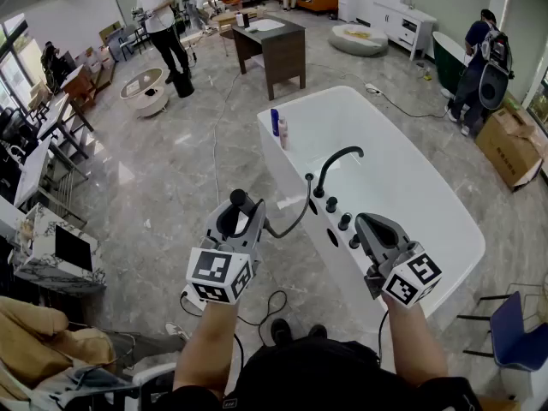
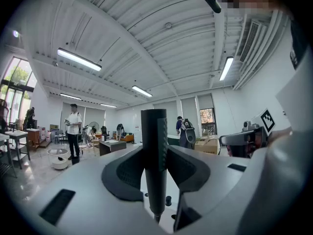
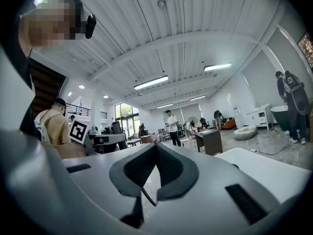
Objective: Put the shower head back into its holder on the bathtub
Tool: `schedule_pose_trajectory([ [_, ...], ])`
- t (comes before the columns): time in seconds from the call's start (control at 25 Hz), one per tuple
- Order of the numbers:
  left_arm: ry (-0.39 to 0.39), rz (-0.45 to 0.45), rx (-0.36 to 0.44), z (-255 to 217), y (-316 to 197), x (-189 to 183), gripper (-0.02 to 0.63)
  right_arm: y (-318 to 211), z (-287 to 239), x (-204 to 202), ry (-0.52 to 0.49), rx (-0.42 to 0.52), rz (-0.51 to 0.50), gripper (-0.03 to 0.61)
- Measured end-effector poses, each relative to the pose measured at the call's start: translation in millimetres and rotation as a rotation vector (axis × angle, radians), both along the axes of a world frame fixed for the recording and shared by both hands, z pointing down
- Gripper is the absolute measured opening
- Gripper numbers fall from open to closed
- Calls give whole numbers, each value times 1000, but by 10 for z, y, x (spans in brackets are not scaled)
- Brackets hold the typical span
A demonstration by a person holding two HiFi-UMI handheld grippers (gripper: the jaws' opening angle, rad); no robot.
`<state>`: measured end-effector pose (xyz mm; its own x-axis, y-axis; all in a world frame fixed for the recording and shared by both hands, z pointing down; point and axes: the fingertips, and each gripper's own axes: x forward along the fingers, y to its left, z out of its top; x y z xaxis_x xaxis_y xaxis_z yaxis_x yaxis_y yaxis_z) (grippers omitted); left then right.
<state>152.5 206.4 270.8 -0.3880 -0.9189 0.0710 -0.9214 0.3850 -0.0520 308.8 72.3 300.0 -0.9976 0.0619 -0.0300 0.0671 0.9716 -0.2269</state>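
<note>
a: where is the shower head right now?
b: the black shower head (image 2: 154, 146) stands upright in the left gripper (image 1: 239, 214). the fingers (image 2: 126, 173) are clamped on its handle from both sides. it is held in the air over the grey floor (image 1: 163, 178), just off the near long rim of the white bathtub (image 1: 428, 204), not touching the tub.
a: is it tied to the tub at all?
b: yes, a thin black hose (image 1: 296, 216) curves from below the handle up to the near rim and meets it beside the curved black faucet (image 1: 336, 163).
a: and the other hand?
b: the right gripper (image 1: 366, 223) has its fingers pressed together with nothing between them. it hovers at the near rim, just beside a row of black knobs (image 1: 343, 221).
a: can you see the holder?
b: i cannot tell which fitting on the rim is the holder.
a: anything else on the tub?
b: two small bottles (image 1: 278, 128), one blue, stand at the far corner of that same rim. several people (image 1: 163, 24) stand well away across the room.
</note>
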Motion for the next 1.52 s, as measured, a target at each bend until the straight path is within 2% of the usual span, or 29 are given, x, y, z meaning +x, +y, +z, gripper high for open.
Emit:
schedule_pose_trajectory([
  [0.32,-1,-14,-8,50,-117,99,146,-132,35,103,-6,6,-5,14],
  [0.56,32,-68,-7,184,-199,165,146,-359,137,221,15,63,33,14],
  [0.72,69,-87,-5,264,-218,268,146,-351,144,307,25,35,17,15],
  [0.96,65,-90,-14,277,-169,391,146,-250,182,383,24,2,-17,15],
  [1.28,62,-109,-4,345,-164,285,146,-283,336,298,49,-27,-35,16],
  [1.52,69,-86,1,408,-393,72,146,-421,430,128,73,-33,-28,17],
])
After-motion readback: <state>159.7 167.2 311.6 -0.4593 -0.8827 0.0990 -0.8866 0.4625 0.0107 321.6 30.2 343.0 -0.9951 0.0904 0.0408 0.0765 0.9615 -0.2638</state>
